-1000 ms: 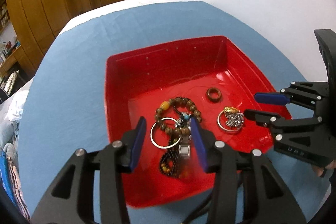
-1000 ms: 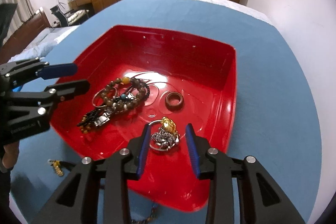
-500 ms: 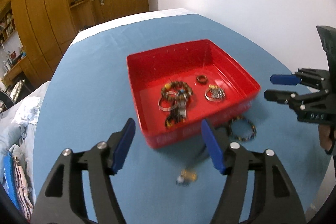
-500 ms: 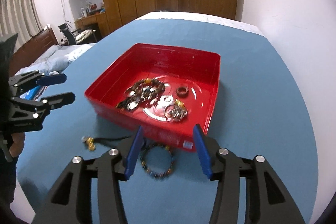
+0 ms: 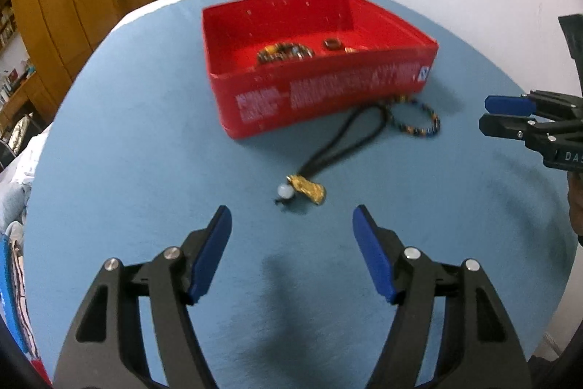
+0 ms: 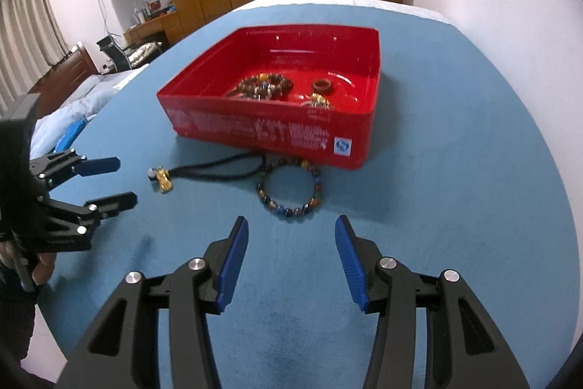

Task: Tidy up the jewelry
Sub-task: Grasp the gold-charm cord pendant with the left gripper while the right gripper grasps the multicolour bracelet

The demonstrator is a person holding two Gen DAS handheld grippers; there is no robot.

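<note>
Both grippers have backed out of the red tray (image 6: 277,130) since a second ago. The left gripper (image 5: 291,225) and right gripper (image 6: 291,236) hover spread wide, holding nothing. On the blue table (image 6: 455,170) in front of the tray lie a beaded bracelet (image 6: 289,186) and a black cord pendant (image 5: 308,188); the other jewelry sits inside the tray.

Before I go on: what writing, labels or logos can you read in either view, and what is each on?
"DAS": white letters, cut off by the picture's edge, on the right gripper.
White print on the red plastic tray's near wall: too blurred to read.
Small blue-and-white logo sticker on that wall: unreadable.
</note>
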